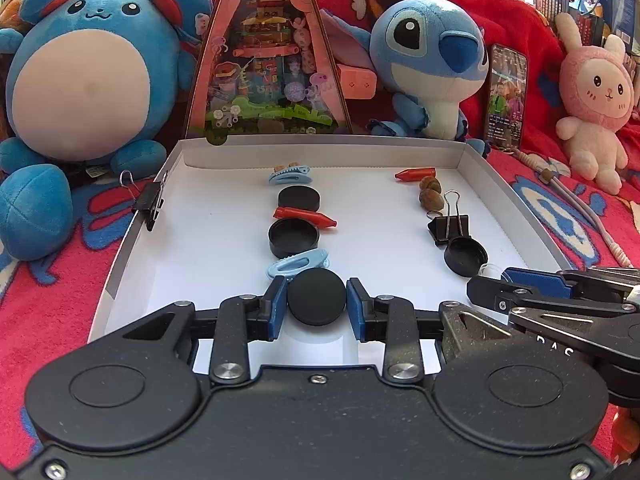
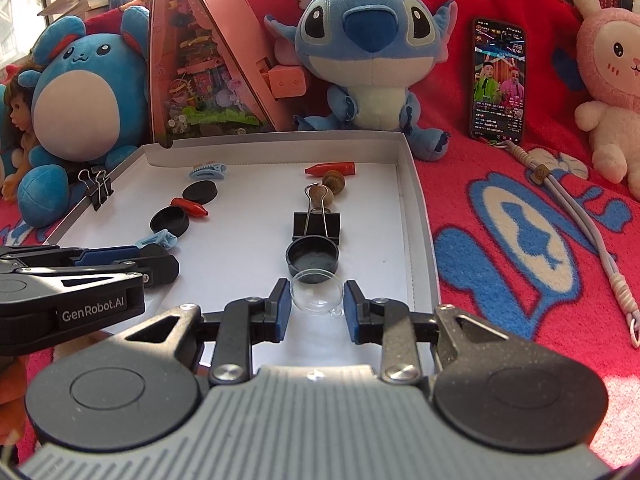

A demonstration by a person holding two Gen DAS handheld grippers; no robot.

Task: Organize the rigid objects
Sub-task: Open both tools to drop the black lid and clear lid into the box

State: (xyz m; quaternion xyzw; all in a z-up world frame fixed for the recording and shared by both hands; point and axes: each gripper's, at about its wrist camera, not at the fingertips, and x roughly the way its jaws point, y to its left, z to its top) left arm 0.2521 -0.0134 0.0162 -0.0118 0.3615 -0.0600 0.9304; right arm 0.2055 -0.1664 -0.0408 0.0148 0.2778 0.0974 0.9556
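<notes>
A white cardboard tray (image 1: 472, 160) holds two rows of small things. In the middle row lie a blue hair clip (image 1: 290, 175), a black cap (image 1: 299, 197), a red pen cap (image 1: 306, 217), an upturned black cap (image 1: 293, 236) and a pale blue clip (image 1: 298, 263). My left gripper (image 1: 317, 300) is shut on a black round cap (image 1: 316, 296) at that row's near end. The right row has a red cap (image 2: 330, 169), nuts (image 2: 333, 180), a binder clip (image 2: 316, 222) and a black cap (image 2: 313, 258). My right gripper (image 2: 317, 298) stands around a clear round lid (image 2: 317, 294) lying on the tray, pads just off its rim.
A second binder clip (image 1: 150, 204) grips the tray's left wall. Behind the tray stand a round blue plush (image 1: 84, 80), a pink toy box (image 1: 268, 60), a blue plush (image 1: 432, 64), a phone (image 1: 506, 96) and a pink bunny (image 1: 596, 100). A grey cord (image 2: 580, 216) lies on the red blanket.
</notes>
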